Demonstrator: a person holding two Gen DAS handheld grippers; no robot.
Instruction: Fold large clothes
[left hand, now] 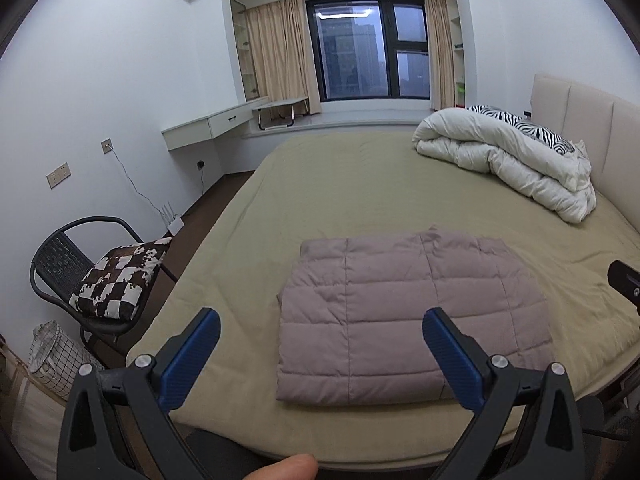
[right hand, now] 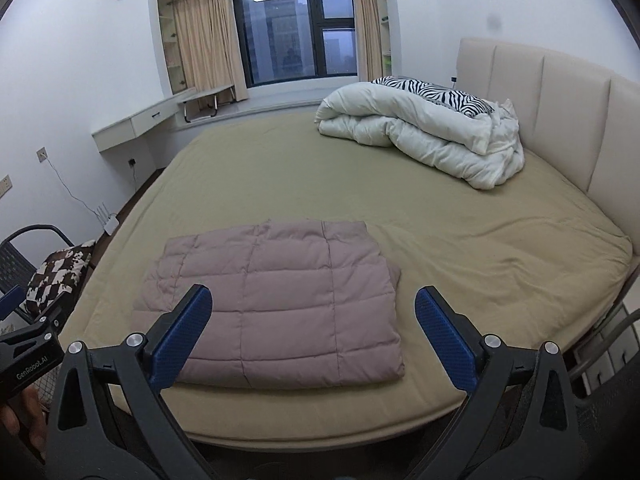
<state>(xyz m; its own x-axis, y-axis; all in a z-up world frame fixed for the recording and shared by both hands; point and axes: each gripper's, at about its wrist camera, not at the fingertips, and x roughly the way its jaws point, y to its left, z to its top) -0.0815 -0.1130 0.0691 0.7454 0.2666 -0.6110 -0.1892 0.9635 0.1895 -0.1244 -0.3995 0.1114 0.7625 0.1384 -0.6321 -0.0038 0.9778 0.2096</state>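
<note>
The left gripper [left hand: 322, 342] and right gripper [right hand: 312, 320] are both wide apart, holding nothing. The folded pink puffy jacket [left hand: 404, 316] lies low in the frame, untouched.

White walls [left hand: 120, 60], dark window [left hand: 366, 48], bed [left hand: 340, 184]
</note>
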